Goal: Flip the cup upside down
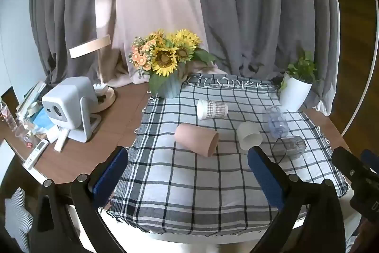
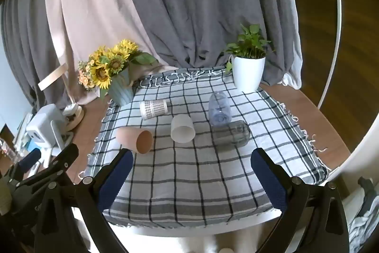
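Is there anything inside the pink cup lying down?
The pink cup lies on its side on the checked cloth. Its open mouth shows only bare brown wall; the deepest part is hidden.

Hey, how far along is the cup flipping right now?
Nothing looks done yet. All five cups lie on their sides on the checked cloth: pink cup, white cup, patterned paper cup, clear bluish cup and grey glass. Nothing is in hand; the left hand-held gripper and right hand-held gripper are open and short of them. All flipping remains.
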Action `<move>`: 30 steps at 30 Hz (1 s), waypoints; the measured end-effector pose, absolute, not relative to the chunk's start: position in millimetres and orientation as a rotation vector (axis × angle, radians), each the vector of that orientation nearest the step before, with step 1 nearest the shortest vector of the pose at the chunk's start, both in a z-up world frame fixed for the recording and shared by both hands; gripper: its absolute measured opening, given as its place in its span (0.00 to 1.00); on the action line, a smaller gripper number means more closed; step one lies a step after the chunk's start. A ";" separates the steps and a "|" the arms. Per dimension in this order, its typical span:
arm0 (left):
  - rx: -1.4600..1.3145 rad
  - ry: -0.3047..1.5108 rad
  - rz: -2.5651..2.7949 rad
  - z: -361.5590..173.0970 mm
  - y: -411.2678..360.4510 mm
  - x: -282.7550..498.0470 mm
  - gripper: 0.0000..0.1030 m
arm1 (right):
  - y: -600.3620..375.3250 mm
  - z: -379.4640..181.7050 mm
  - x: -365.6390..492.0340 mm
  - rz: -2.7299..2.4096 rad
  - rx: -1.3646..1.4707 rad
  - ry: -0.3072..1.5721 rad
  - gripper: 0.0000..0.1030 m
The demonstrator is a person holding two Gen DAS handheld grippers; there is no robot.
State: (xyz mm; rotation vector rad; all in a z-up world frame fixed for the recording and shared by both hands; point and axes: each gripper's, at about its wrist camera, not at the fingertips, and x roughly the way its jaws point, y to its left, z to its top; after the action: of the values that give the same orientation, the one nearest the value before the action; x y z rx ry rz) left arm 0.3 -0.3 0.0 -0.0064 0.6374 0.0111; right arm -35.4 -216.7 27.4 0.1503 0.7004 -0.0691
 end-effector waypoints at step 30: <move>-0.043 0.633 0.003 0.9 -1.4 -1.0 1.00 | -219.2 29.6 -38.0 -0.059 0.163 0.682 0.97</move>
State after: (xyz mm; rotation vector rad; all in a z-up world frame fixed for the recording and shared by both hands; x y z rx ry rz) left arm -1.0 -1.4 0.9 -0.0426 0.6326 0.0033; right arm -38.0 -219.2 29.6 0.1633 0.6820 -0.0587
